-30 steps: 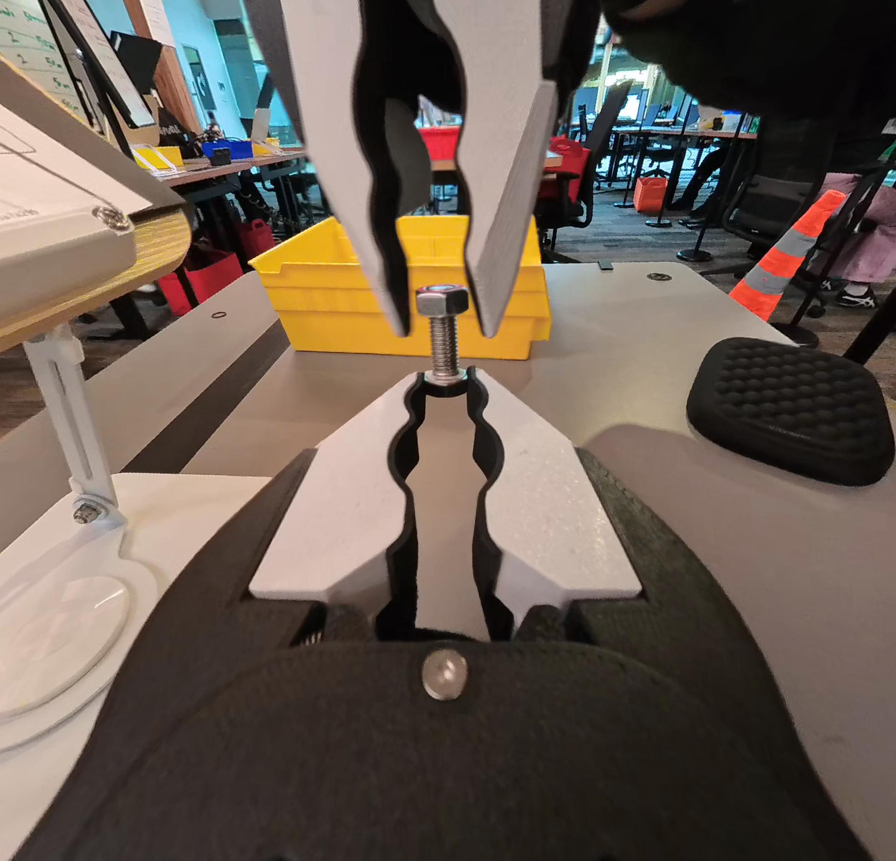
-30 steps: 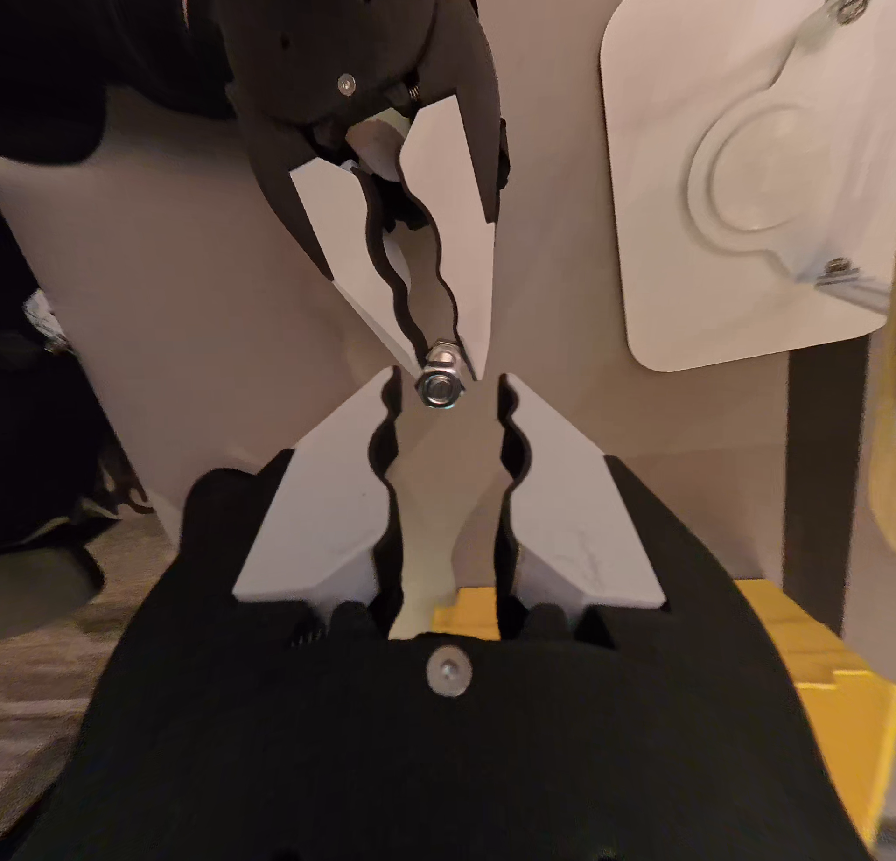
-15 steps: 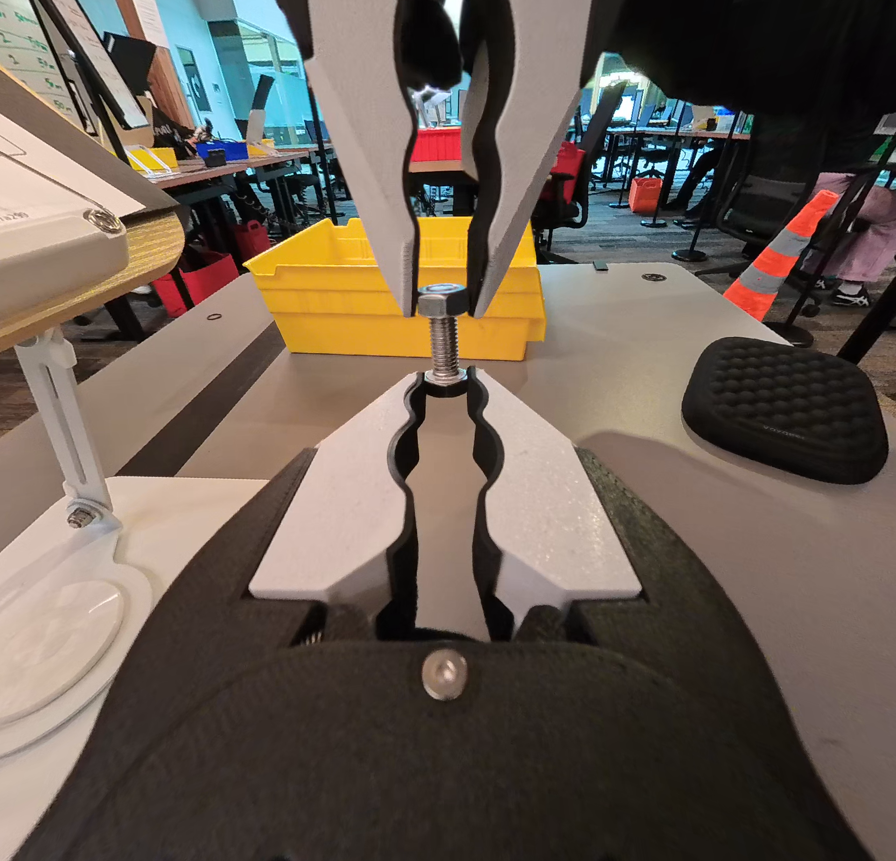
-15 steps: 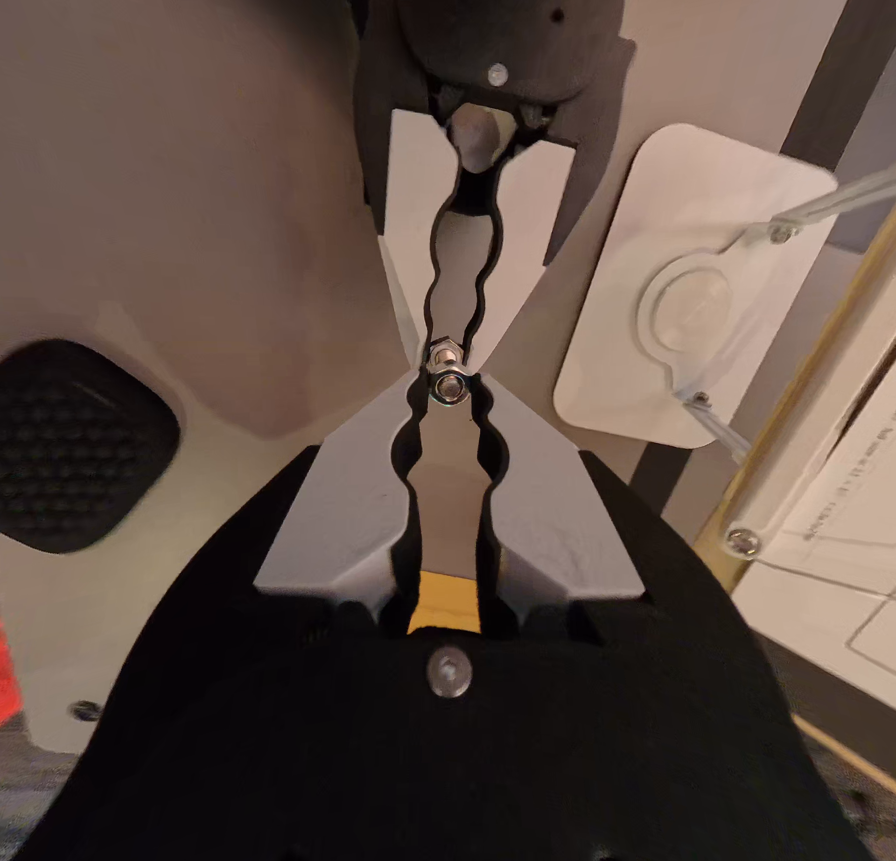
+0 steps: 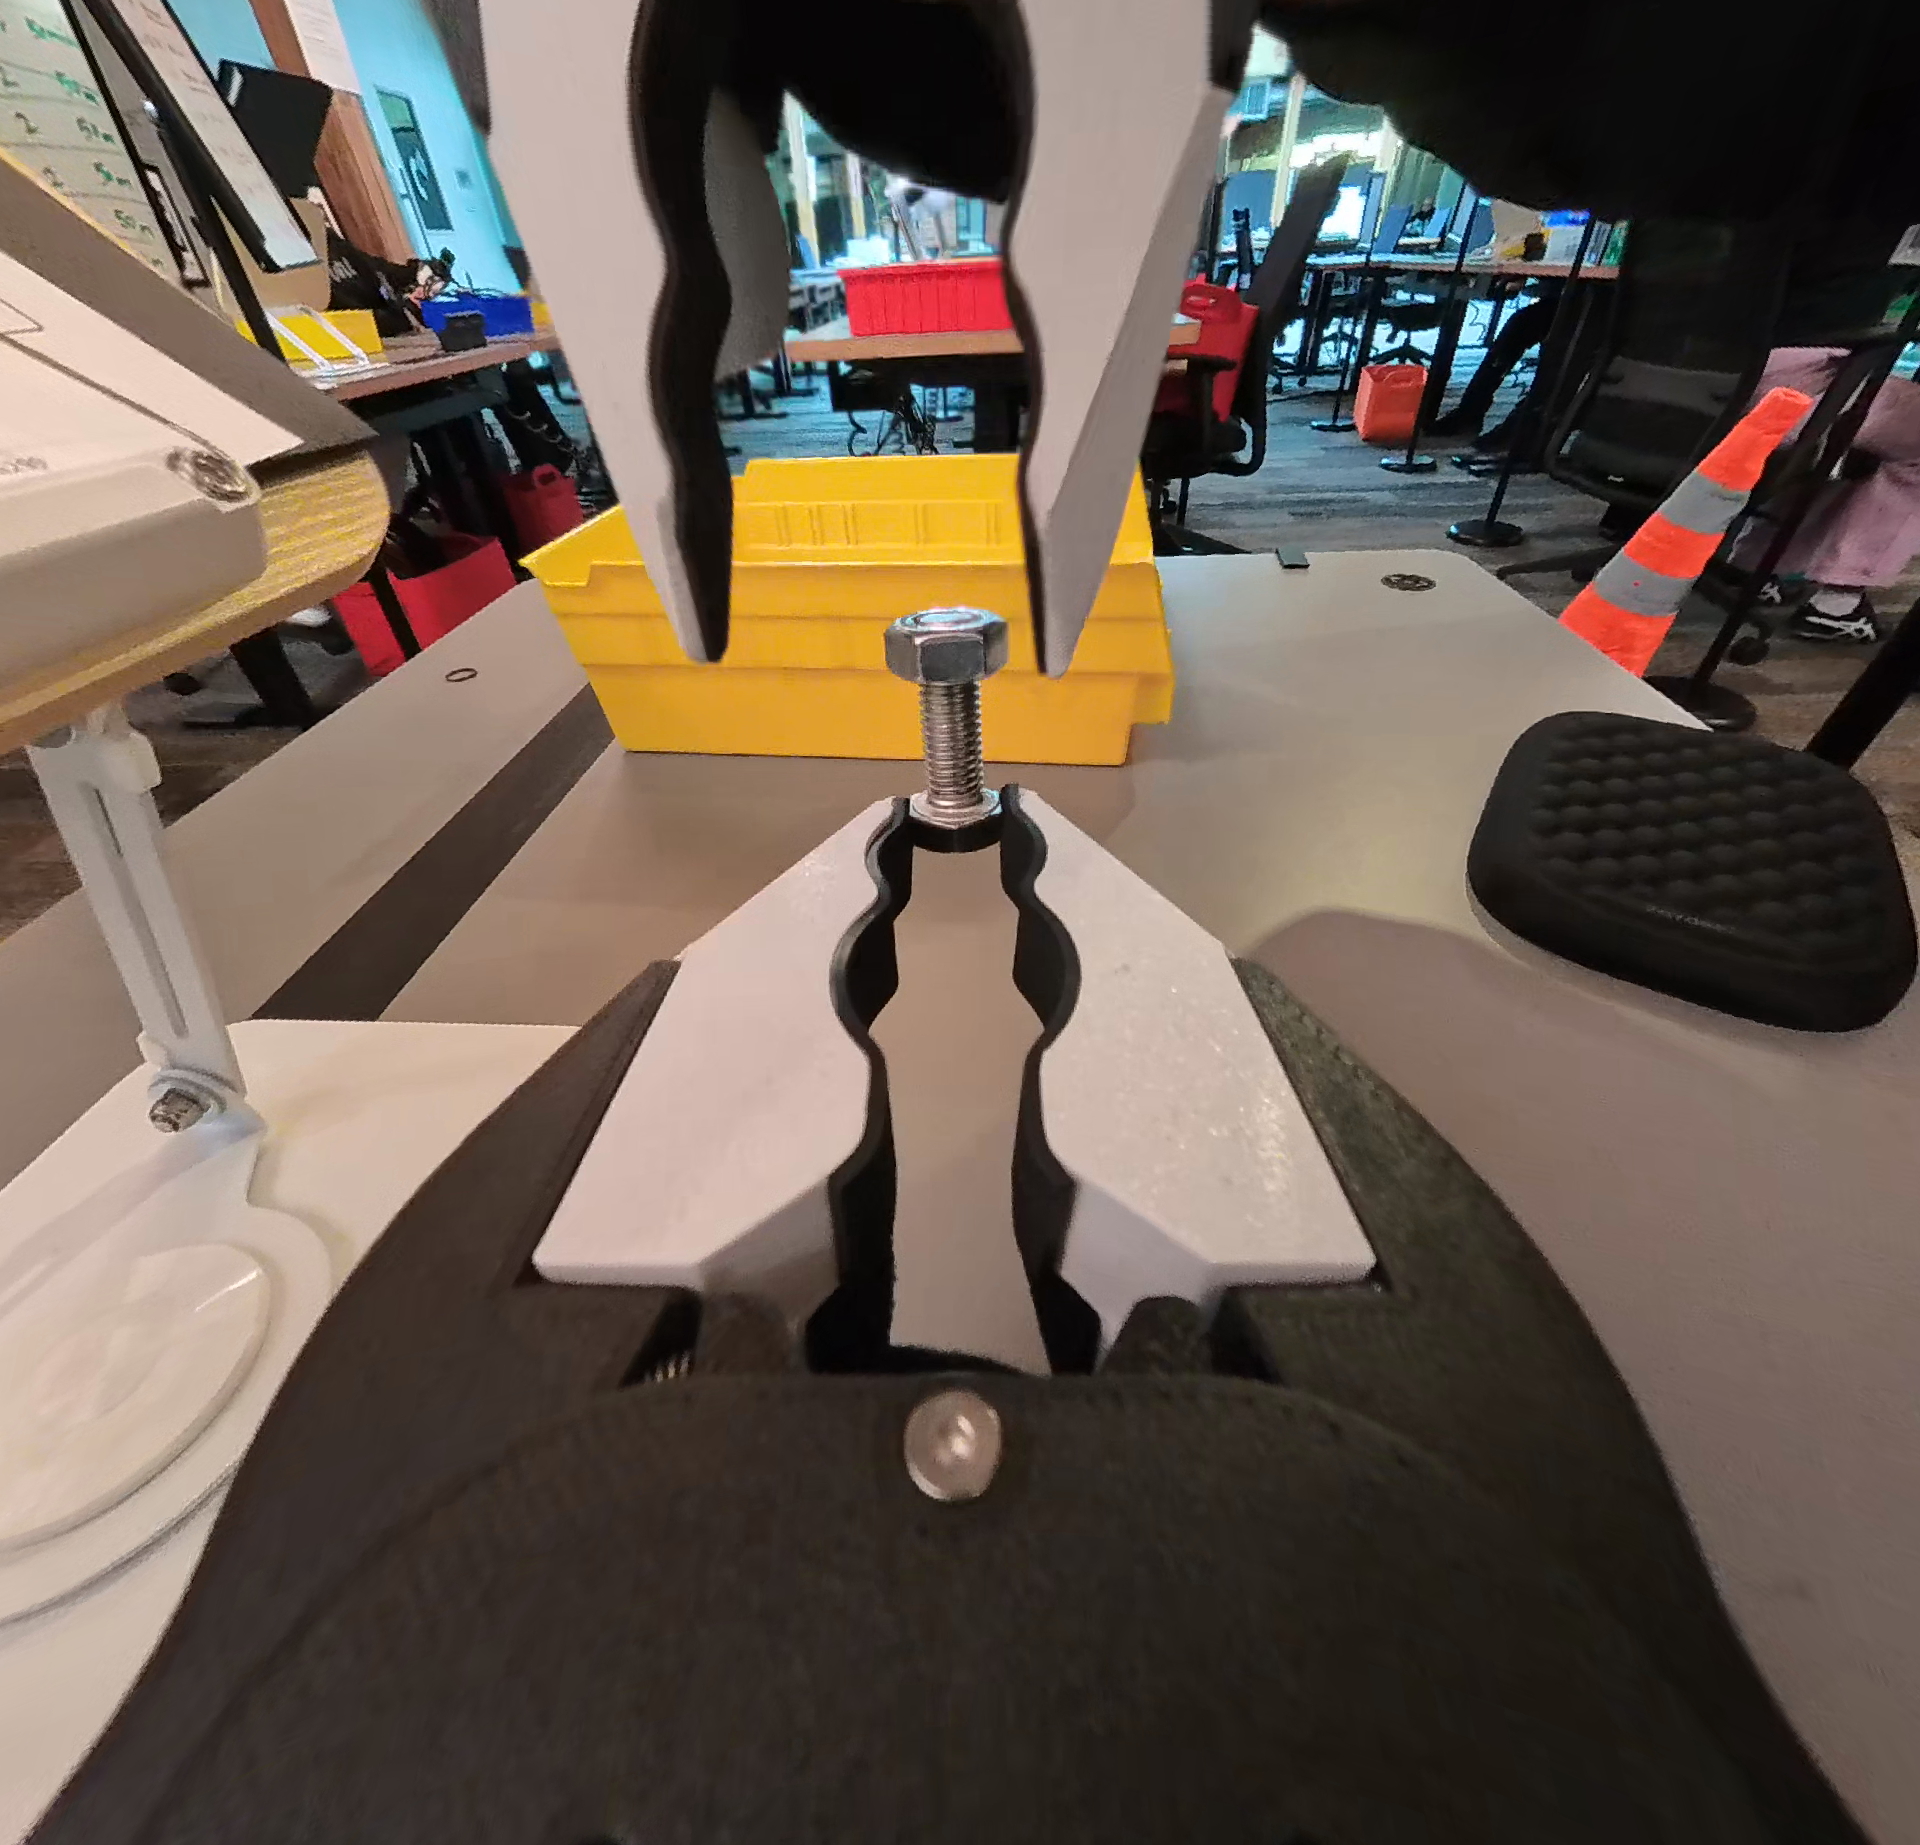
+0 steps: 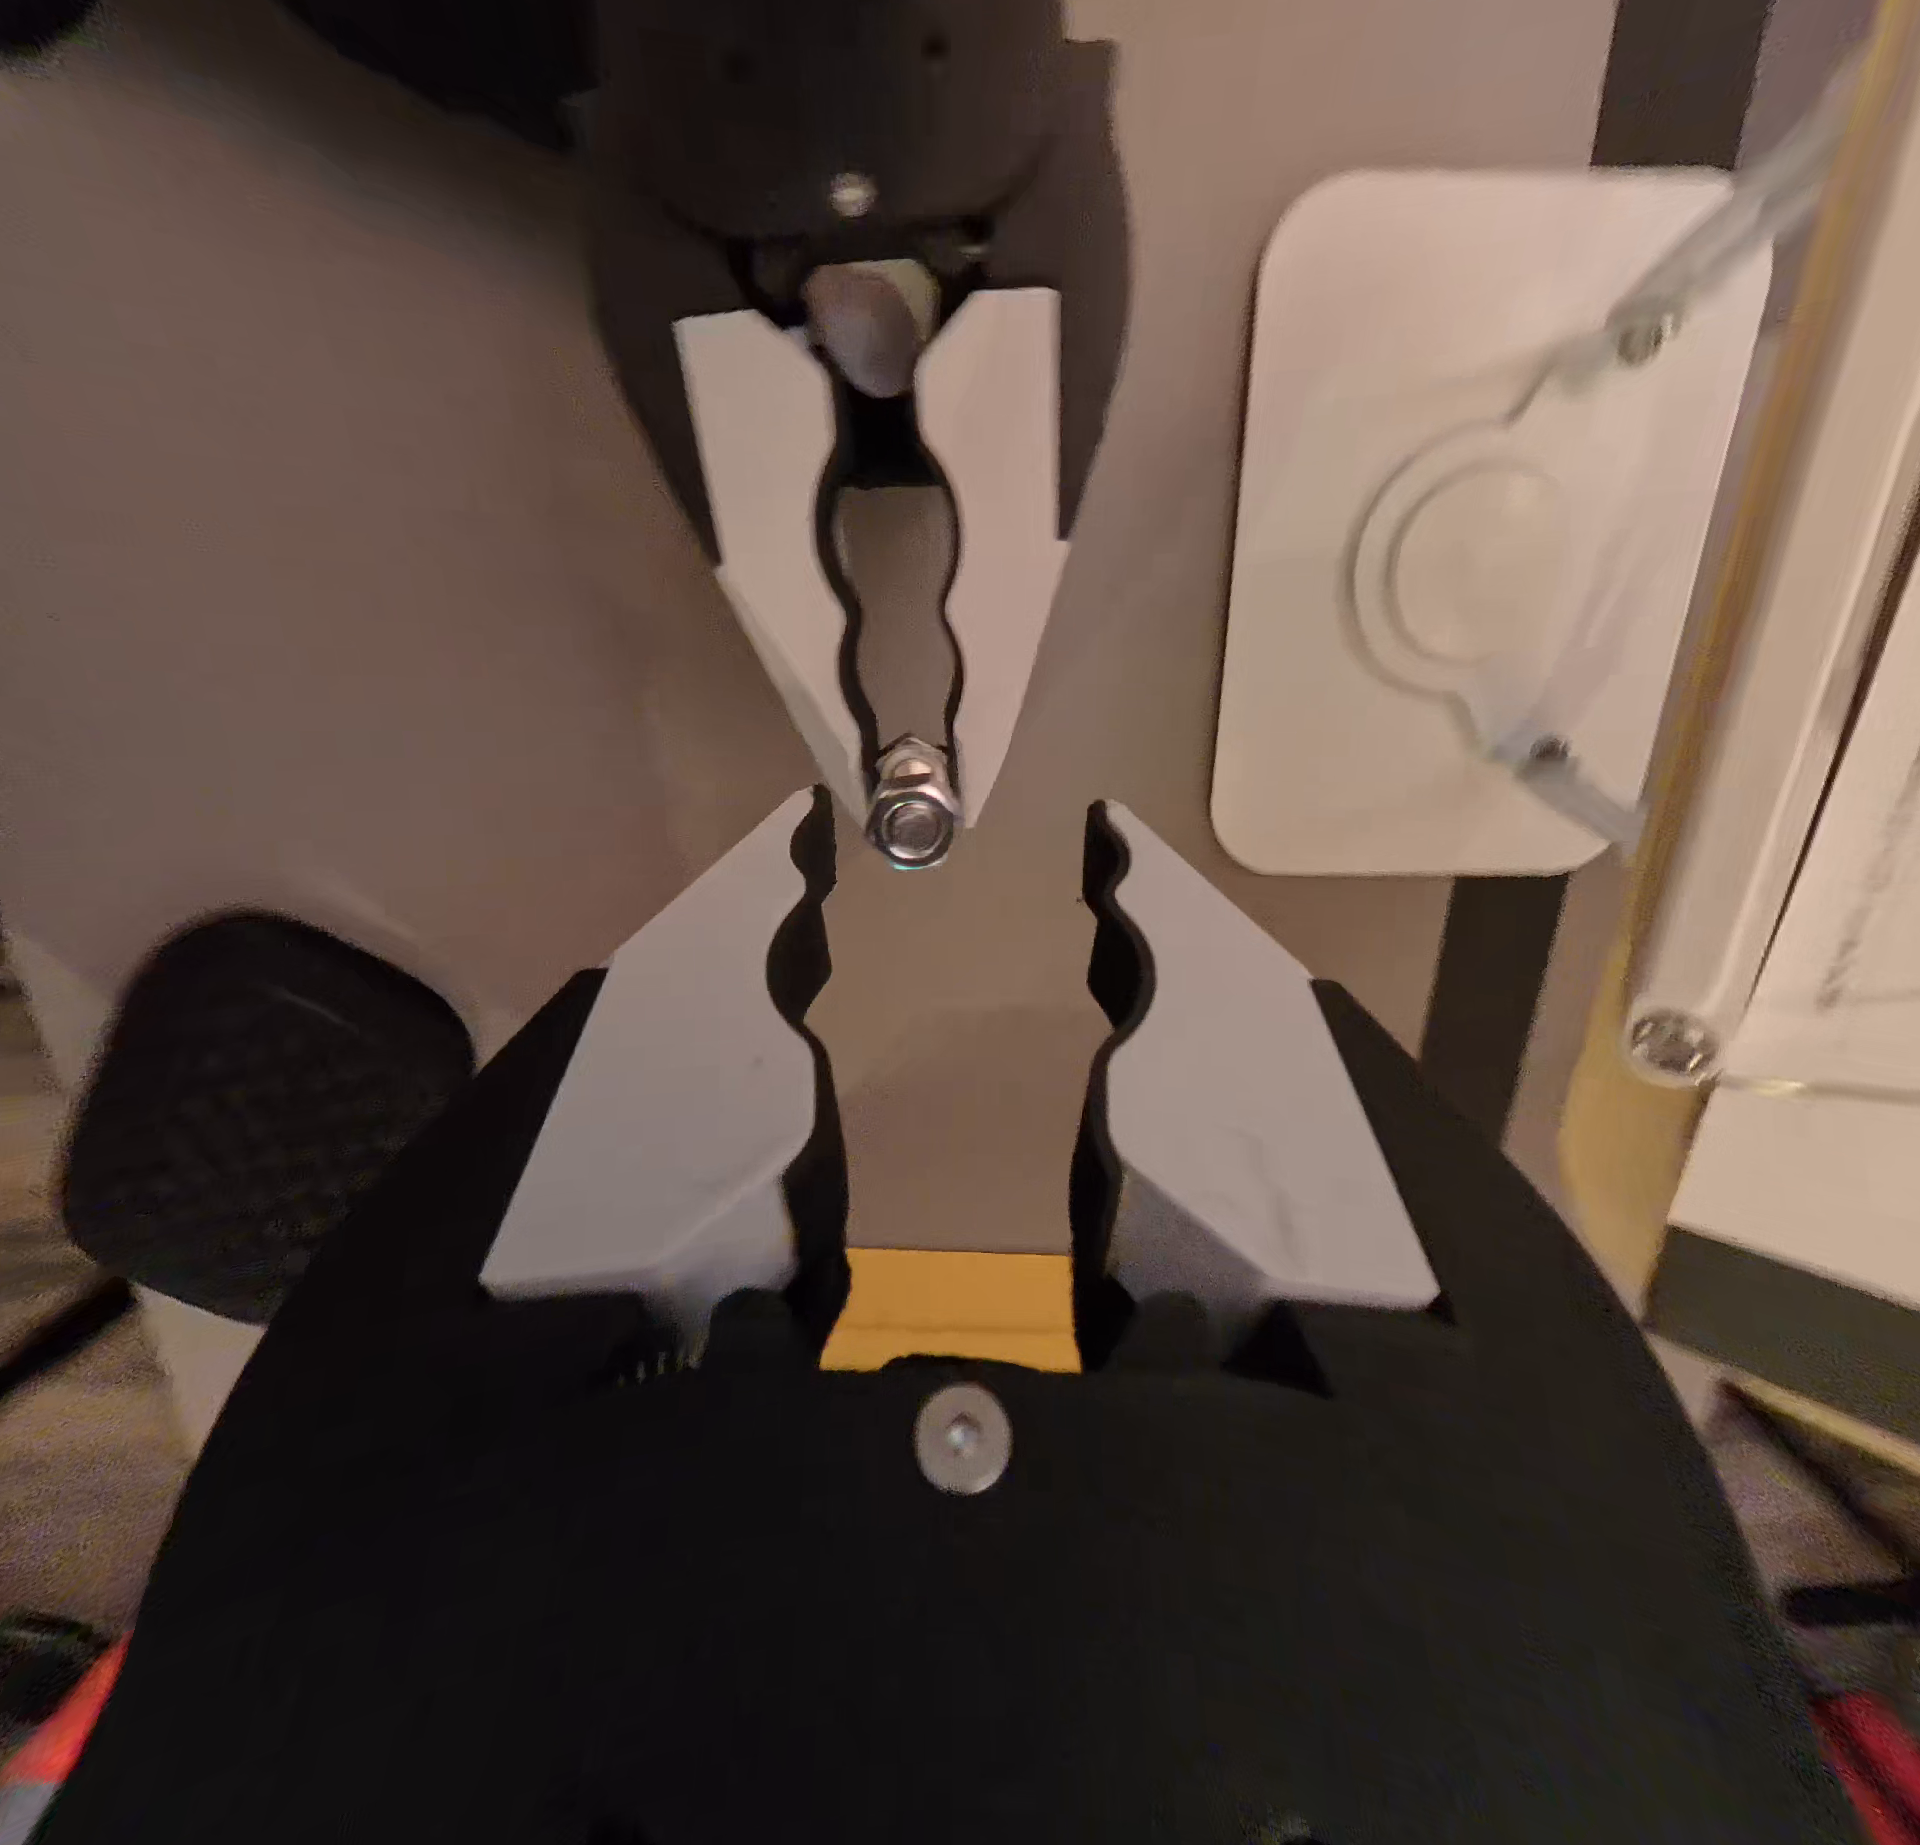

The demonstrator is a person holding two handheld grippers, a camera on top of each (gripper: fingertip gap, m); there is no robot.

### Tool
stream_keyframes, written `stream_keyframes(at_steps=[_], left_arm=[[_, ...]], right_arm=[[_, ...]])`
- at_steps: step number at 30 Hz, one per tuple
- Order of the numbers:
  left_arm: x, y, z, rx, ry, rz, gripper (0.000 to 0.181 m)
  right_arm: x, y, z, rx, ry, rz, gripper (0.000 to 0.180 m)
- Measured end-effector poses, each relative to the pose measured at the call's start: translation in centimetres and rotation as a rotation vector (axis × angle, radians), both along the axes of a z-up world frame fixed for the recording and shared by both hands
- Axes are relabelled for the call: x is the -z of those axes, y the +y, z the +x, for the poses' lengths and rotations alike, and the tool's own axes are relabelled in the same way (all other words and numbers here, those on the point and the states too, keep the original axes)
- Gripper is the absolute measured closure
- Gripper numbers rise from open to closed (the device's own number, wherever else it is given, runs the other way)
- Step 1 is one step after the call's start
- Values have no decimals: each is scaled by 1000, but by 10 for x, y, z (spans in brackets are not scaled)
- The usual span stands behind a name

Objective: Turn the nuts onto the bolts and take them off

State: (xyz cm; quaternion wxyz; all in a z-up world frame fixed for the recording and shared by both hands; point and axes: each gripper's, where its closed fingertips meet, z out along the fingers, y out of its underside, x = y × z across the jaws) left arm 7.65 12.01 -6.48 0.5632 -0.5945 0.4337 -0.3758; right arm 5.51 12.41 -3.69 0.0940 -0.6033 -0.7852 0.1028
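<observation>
Steel threads are showing on the bolt (image 5: 951,746), which is standing upright with its head clamped at the tip of the left gripper (image 5: 954,821), whose jaws are pinching it nearly closed. On top, the hex nut (image 5: 945,647) is sitting at the very end of the thread. The right gripper (image 5: 878,652) is hanging above it, jaws spread wide and holding nothing, one tip beside each flank of the nut and neither touching. Seen in the right wrist view, the nut (image 6: 912,827) is lying closer to one of the right gripper's (image 6: 951,839) fingers, so closing off-centre is likely to push the bolt sideways in its narrow grip. With so little thread engaged, a tilted pinch could probably cross-thread the nut or knock it off onto the grey surface (image 5: 1351,756). Room for turning is looking generous: the yellow bin (image 5: 883,694) is standing behind, the black pad (image 5: 1694,870) well apart on one side, and the white stand base (image 5: 156,1276) near on the other.
</observation>
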Motion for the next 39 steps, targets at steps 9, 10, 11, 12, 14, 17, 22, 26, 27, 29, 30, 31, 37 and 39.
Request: stream_keyframes(at_steps=[9, 10, 11, 12, 14, 17, 22, 26, 27, 29, 30, 31, 37, 39], left_arm=[[-1, 0, -1, 3, -8, -3, 166], [-1, 0, -1, 0, -7, -3, 166], [0, 0, -1, 1, -5, -3, 166], [0, 0, -1, 0, -5, -4, 166], [0, 1, -1, -4, -3, -3, 166], [-1, 3, -4, -14, -13, -8, 166], [0, 3, -5, -13, -13, -8, 166], [-2, 2, -3, -8, -11, -2, 166], [-2, 2, -3, -9, -12, -2, 166], [-2, 2, -4, -9, -15, -4, 166], [-2, 2, -4, -8, -17, -4, 166], [-2, 2, -4, -7, -17, -5, 166], [-1, 1, -3, -5, -9, -4, 166], [-1, 2, -3, -8, -9, -4, 166]], right_arm=[[3, -10, 3, -375, -27, 157, 162], [3, -9, 3, -374, -31, 158, 162], [4, -9, 3, -363, -35, 150, 162], [4, -9, 3, -338, -38, 135, 162], [4, -8, 3, -221, -48, 72, 162], [3, -5, -2, 100, -31, -87, 162], [5, -8, -3, 210, -3, -166, 156], [0, -7, -3, 10, 18, -52, 136], [-1, -6, -1, -36, 9, -15, 136], [-1, -7, 1, -148, -5, 52, 141], [-2, -7, 1, -200, -5, 80, 144], [-2, -7, 2, -240, -18, 105, 146], [0, -8, 2, -351, -45, 165, 163], [0, -7, 2, -290, -49, 131, 163]])
